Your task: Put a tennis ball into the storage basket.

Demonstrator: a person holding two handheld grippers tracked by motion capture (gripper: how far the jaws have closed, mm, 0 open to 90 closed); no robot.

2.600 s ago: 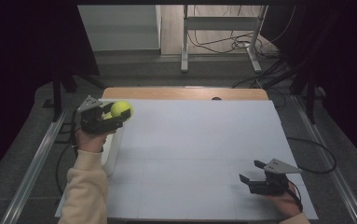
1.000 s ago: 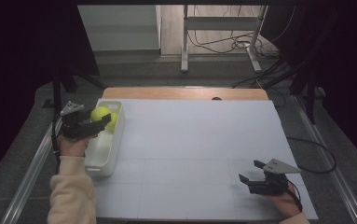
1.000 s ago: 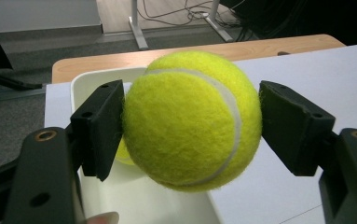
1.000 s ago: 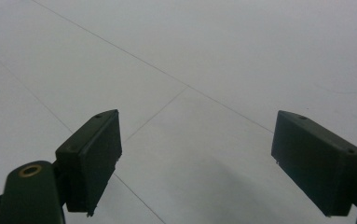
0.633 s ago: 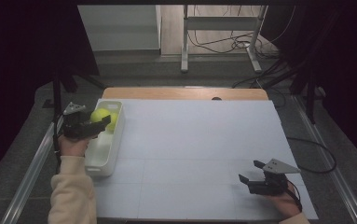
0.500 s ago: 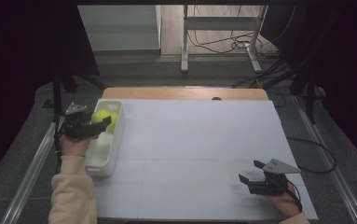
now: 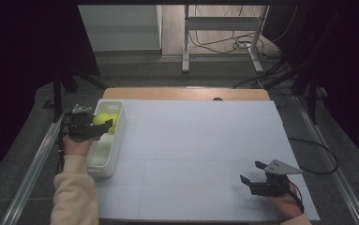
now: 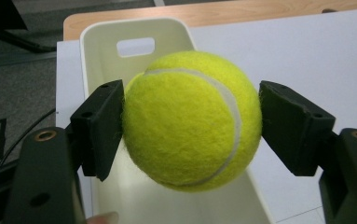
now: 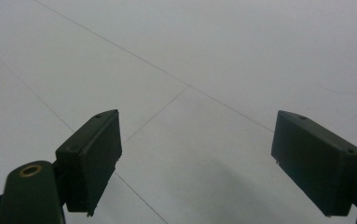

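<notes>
Since the earliest frame, left gripper (image 7: pixel 103 126) has carried the tennis ball (image 7: pixel 103 120) from over the table's (image 7: pixel 205 145) near-left area outward to the white bin (image 7: pixel 106 161) at the table's left edge, and over the last second it has hardly shifted; right gripper (image 7: pixel 252 174) is where it was.

Left gripper: jaws clamped on the ball across its widest part, a pad pressing each side, as the left gripper view (image 8: pixel 190 116) shows; a grip at the equator keeps a round, fuzzy ball from squirting out.

Ball position: held above the far end of the bin (image 8: pixel 139 32), clear of the bin floor as far as I can judge; second yellow-green ball (image 7: pixel 114 118) seems to lie just behind it in the bin, outline partly hidden.

Bin long side runs along the table edge; so a straight release should drop the ball inside the walls.

Right gripper: jaws wide apart, nothing between them (image 9: pixel 195 158), parked low over bare white table near the right corner; probably kept aside so it does not cross the working arm.

Judgement: placement step, release not yet made.
</notes>
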